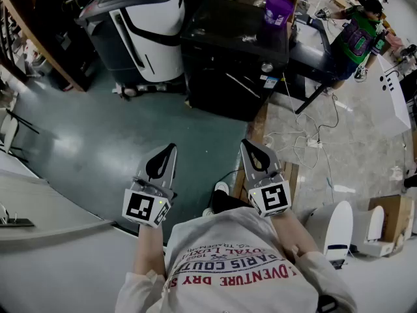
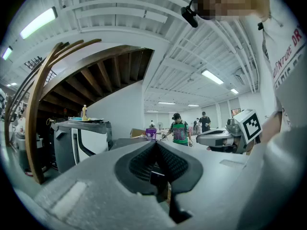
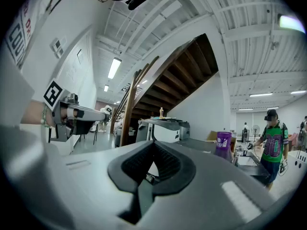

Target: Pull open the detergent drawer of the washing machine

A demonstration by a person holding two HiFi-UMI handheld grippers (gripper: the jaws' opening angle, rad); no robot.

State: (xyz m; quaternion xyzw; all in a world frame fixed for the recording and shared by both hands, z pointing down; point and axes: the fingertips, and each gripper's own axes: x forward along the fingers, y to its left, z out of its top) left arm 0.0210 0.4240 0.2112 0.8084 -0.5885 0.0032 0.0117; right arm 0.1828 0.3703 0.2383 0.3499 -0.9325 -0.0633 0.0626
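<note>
A white and dark grey machine [image 1: 148, 32] stands at the far side of the green floor, well away from both grippers. It also shows in the left gripper view as a machine [image 2: 79, 143] and in the right gripper view as a machine [image 3: 163, 128]; no drawer can be made out on it. My left gripper [image 1: 171, 149] and right gripper [image 1: 247, 143] are held side by side in front of the person's chest, pointing level toward it. Both are shut with nothing between the jaws: left gripper [image 2: 156, 143], right gripper [image 3: 153, 143].
A black cabinet [image 1: 234, 51] with a purple cup [image 1: 278, 8] on it stands right of the machine. A person in a green shirt [image 1: 357, 38] works at the far right. Cables [image 1: 306, 142] lie on the floor. A wooden staircase beam [image 1: 39, 41] runs at the left.
</note>
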